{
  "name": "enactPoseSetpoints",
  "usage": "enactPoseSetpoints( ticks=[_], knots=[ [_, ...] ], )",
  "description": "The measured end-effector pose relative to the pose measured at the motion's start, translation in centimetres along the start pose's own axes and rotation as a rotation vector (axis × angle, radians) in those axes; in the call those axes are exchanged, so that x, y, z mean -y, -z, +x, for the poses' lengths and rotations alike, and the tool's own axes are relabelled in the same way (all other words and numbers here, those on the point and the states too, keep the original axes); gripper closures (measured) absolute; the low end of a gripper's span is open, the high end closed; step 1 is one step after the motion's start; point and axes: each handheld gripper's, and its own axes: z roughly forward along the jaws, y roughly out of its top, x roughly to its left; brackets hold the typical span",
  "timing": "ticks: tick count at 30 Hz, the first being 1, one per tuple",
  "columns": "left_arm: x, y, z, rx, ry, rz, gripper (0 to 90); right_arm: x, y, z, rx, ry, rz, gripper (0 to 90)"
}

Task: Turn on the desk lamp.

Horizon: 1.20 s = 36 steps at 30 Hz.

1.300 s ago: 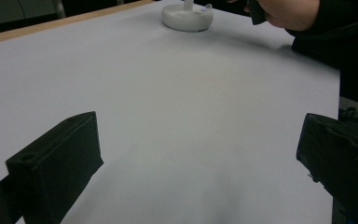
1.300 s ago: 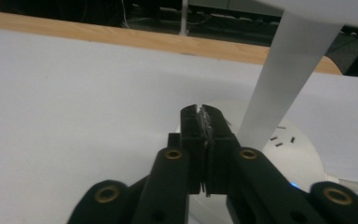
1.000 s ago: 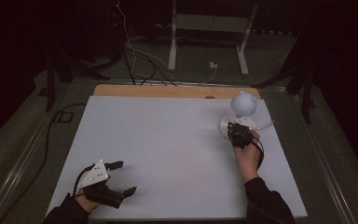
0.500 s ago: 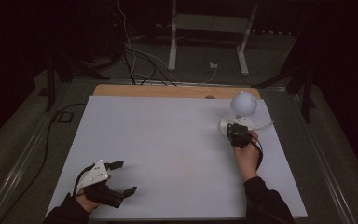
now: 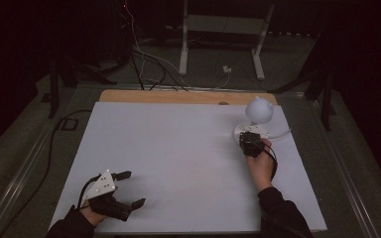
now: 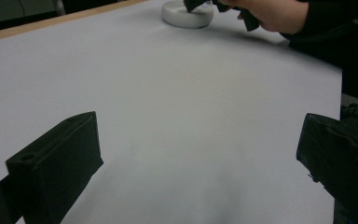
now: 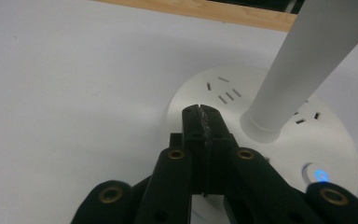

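Note:
A white desk lamp stands at the table's back right, with a globe head (image 5: 259,110), a slanted stem (image 7: 307,60) and a round base (image 7: 223,88) bearing socket slots. A blue-lit button (image 7: 322,176) glows on the base's near side. My right gripper (image 7: 200,112) is shut with nothing between its jaws, its tip over the base just left of the stem's foot; the high view shows that gripper (image 5: 248,137) at the base's near edge. My left gripper (image 5: 133,188) rests open near the front left corner, its jaws (image 6: 198,140) wide apart over bare table.
The white table top (image 5: 178,148) ends in a wooden strip (image 5: 178,96) along its far edge. A white cable (image 5: 280,134) leaves the lamp base to the right. Beyond the table, cables and a metal stand (image 5: 221,29) sit on the dark floor.

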Motion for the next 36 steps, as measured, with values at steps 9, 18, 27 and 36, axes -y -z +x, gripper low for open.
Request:
enactPoseSetpoints(
  ticks=[9, 18, 27, 36],
  knots=[
    [0.0, 0.0, 0.0, -0.001, -0.005, 0.009, 0.3, -0.2, -0.1, 0.0, 0.010, 0.015, 0.004, 90.0],
    [0.0, 0.0, -0.1, 0.002, -0.003, 0.005, 0.3, -0.1, -0.3, 0.5, 0.015, 0.053, 0.001, 90.0],
    [0.0, 0.0, -0.1, 0.003, -0.010, 0.007, 0.3, 0.0, -0.4, 0.4, 0.021, 0.056, -0.013, 90.0],
    [0.0, -0.1, -0.1, 0.002, -0.008, 0.012, 0.3, -1.2, 1.6, 0.1, -0.016, 0.010, -0.083, 79.3]
  ],
)
